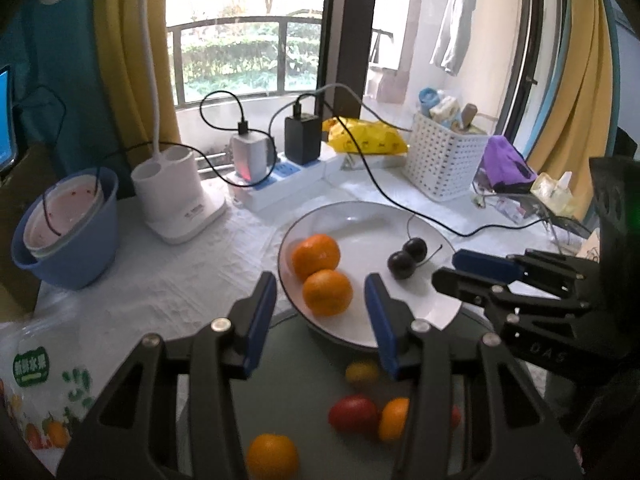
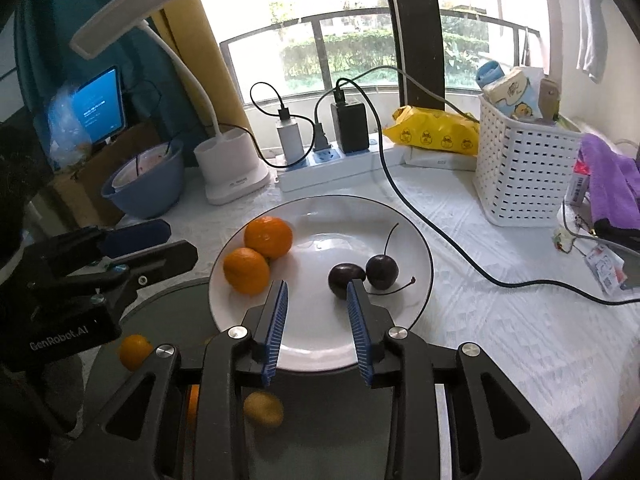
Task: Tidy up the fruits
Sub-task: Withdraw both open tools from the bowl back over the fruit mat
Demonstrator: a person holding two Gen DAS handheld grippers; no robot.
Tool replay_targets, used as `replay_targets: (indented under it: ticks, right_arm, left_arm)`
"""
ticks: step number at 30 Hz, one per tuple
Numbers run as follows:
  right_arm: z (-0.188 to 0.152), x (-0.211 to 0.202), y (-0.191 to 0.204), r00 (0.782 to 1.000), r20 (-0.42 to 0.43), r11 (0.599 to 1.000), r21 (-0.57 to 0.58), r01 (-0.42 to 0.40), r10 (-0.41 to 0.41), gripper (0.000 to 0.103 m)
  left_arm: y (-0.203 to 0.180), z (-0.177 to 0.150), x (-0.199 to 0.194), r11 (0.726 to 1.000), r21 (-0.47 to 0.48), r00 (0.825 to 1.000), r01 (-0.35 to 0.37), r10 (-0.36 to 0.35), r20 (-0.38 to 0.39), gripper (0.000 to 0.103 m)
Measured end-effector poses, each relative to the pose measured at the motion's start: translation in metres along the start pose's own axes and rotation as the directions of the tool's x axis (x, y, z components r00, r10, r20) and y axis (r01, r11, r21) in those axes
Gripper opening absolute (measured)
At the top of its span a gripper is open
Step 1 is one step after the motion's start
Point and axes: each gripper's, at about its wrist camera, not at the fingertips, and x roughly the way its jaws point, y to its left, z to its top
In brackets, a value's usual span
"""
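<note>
While cable [image 2: 432, 224] skirts white plate [image 2: 320, 344] — lamp base [image 2: 234, 172], basket [image 2: 520, 168] behind

I see two orange mandarins [image 2: 258, 258] and two near-black cherries [image 2: 363, 274] on my white plate [image 2: 320, 344], a perforated white basket [image 2: 520, 172], yellow duck-printed bag [image 2: 434, 132], blue bowl [image 2: 148, 192].

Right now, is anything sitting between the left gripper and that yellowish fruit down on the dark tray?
Nothing visible blocks it. The left gripper hangs open above the white plate's near rim, and the yellowish fruit lies just below on the dark tray, apart from the red fruit.
</note>
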Motion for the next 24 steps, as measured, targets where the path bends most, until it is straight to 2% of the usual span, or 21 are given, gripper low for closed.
replay_targets:
  ticks: [24]
  right_arm:
    - [-0.033,-0.05,0.039,0.999,0.031,1.0,-0.021,0.021,-0.02,0.033]
  left_arm:
    - [0.01,-0.044,-0.058,1.0,-0.02,1.0,-0.015,0.016,0.027,0.047]
